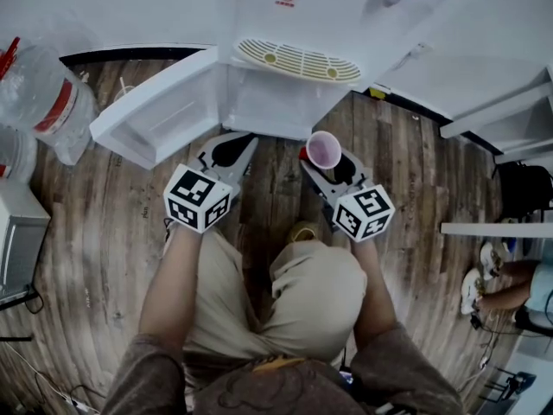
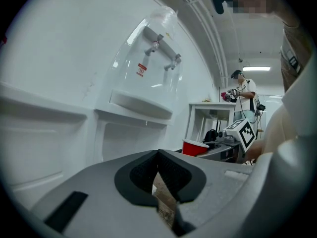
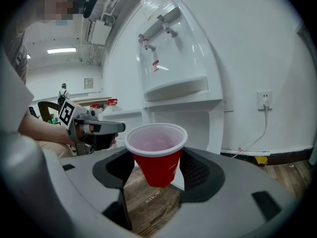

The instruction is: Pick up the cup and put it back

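One cup [image 1: 324,150] in play: red, upright, mouth up, clamped between the jaws of the right gripper [image 1: 326,164] and carried clear of the wooden floor [image 1: 112,223]. Right gripper view confirms it: pads squeeze the cup's lower wall from both sides and the rim sits above the jaws. Inside looks pinkish; can't tell if there's liquid.

Left gripper [image 1: 232,143] is closed on nothing, pads together. It sits beside the right one, on its left, apart from the cup.

Key geometry: the water dispenser [image 1: 285,24] is dead ahead of both grippers. The cup is just in front of the open lower compartment [image 1: 276,102], toward its right edge. The drip tray [image 1: 298,59] is ahead of the cup and higher. The compartment door [image 1: 151,111] swings out on the left gripper's side, not in the right hand's path.

Judgement: pick done, put-back pending, right hand owns it. Which spot counts as "back" isn't shown. Tray or compartment both need a forward move with the cup axis vertical.

Risk: thin cup wall may deform under squeeze, and a tilt on release would tip it.
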`<state>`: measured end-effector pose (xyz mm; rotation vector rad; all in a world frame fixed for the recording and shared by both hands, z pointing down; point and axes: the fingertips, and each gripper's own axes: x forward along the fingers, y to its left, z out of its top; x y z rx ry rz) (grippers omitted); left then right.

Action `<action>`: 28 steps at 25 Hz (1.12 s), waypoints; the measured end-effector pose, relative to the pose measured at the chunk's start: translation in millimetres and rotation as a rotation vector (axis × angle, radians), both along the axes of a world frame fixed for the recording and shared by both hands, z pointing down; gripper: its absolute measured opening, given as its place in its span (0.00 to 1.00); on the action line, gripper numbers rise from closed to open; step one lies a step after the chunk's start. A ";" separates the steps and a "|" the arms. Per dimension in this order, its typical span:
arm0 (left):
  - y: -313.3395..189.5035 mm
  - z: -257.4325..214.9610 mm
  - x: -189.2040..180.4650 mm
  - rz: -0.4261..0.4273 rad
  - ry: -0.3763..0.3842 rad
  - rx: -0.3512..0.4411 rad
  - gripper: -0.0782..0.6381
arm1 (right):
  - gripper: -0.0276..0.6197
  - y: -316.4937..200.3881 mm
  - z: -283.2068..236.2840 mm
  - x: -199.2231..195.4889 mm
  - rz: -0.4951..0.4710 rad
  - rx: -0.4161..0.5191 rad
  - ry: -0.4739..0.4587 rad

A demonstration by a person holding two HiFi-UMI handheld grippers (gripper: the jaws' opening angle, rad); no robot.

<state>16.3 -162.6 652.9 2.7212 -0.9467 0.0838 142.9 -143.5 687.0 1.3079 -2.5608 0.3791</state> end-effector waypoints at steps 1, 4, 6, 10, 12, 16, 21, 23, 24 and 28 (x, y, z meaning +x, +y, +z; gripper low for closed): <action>0.3 -1.1 -0.9 -0.003 0.003 0.001 0.11 | 0.49 -4.2 2.1 0.1 -0.003 -0.001 0.012; 0.3 -4.7 -3.2 -0.008 0.007 0.008 0.11 | 0.49 -22.0 9.3 0.2 -0.004 0.010 0.051; -1.8 -8.7 -4.5 -0.016 0.018 0.011 0.11 | 0.49 -37.3 14.0 -0.6 -0.002 0.019 0.066; -0.9 -14.8 -8.6 -0.032 0.036 0.018 0.11 | 0.49 -65.2 29.8 -1.4 0.005 0.026 0.077; 2.3 -16.1 -12.6 -0.034 0.037 0.017 0.11 | 0.49 -74.9 41.0 -2.3 0.018 0.016 0.070; 0.9 -21.3 -20.1 -0.051 0.032 0.040 0.11 | 0.49 -94.1 67.8 -8.8 0.008 -0.010 0.071; -4.3 -23.7 -30.6 -0.077 0.026 0.051 0.11 | 0.49 -122.1 96.2 -19.1 -0.013 -0.018 0.121; -5.2 -22.4 -34.0 -0.084 0.025 0.047 0.11 | 0.49 -133.7 104.6 -23.4 -0.010 -0.019 0.128; -5.7 -21.4 -35.1 -0.086 0.021 0.047 0.11 | 0.49 -139.5 108.7 -25.2 -0.004 -0.019 0.130; -8.7 -16.1 -35.5 -0.087 0.005 0.041 0.11 | 0.49 -160.6 126.4 -36.0 0.011 -0.019 0.135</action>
